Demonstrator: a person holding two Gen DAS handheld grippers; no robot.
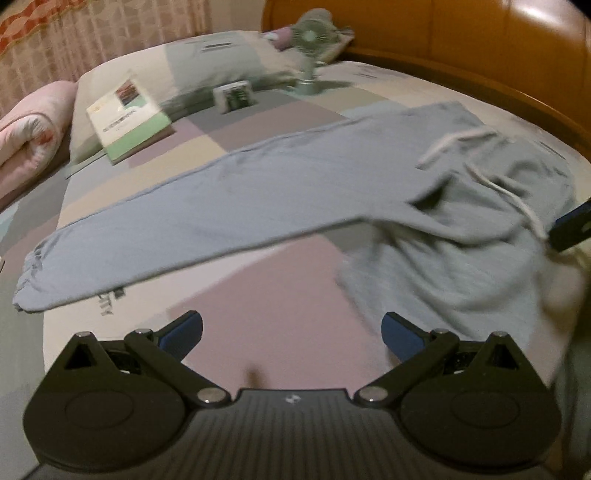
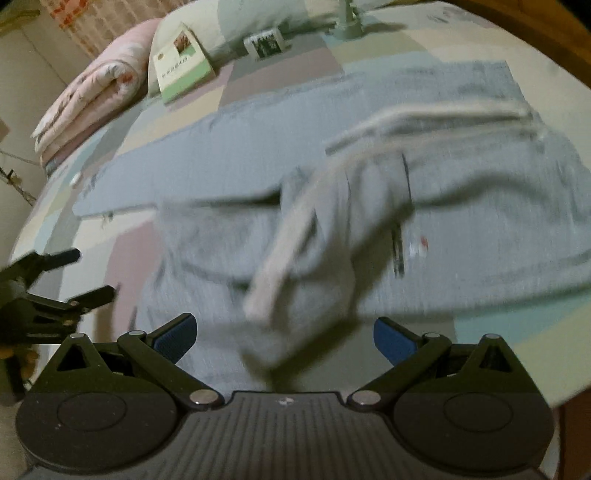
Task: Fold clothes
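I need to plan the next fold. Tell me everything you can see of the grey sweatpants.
The sweatpants are light blue-grey, in soft knit fabric, and lie on the patchwork bedspread. One leg stretches out flat to a gathered cuff on the left. The waist end is bunched and creased at the near right, with a pale drawstring trailing loose across it. The other leg looks rumpled beneath the waist; blur hides the detail. The right gripper is open close over the waist; the left gripper is open over bare bedspread.

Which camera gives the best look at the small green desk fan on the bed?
The left wrist view. It shows the small green desk fan whole, from round grille to base, standing upright near the pillows. The right wrist view catches only its base and lower stem at the top edge; the head is cut off.
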